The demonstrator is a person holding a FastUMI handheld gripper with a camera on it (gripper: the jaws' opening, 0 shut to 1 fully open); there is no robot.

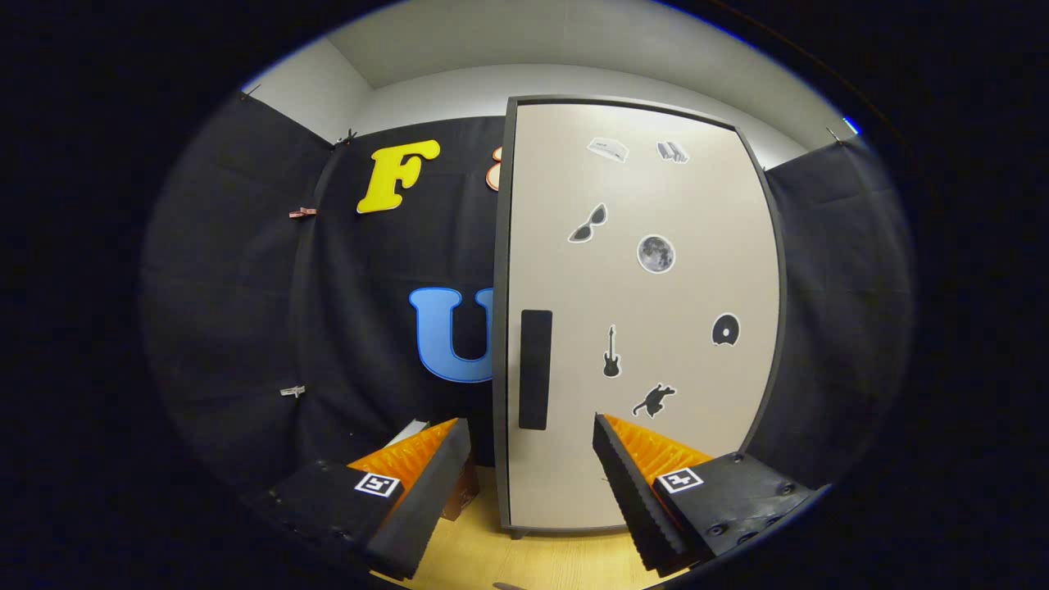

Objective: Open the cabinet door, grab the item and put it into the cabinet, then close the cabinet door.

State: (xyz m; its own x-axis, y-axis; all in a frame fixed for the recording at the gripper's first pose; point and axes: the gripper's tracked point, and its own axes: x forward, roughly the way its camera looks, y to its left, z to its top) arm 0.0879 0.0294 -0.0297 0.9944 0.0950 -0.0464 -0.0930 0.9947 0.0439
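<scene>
The task is sitting at its very start, as far as can be judged: the cabinet door [639, 319] is standing shut, so opening it, fetching the item, stowing it and closing up are all still lying ahead. The gripper [533, 438] is hanging with its fingers spread wide and nothing between them, and the door's dark handle recess [535, 369] is showing just beyond the gap, slightly nearer the left finger, which is looking like the natural first target. The item to be stowed is hard to pick out; a small brownish box-like thing [464, 492] is peeking out just beside the left finger on the wooden tabletop [524, 561], mostly hidden, and it may be that item, though that is staying uncertain. Counting what is showing: one cabinet with one door, one handle recess, seven stickers on the door, and two clips [301, 213] pinning the booth wall well off to the left.
</scene>
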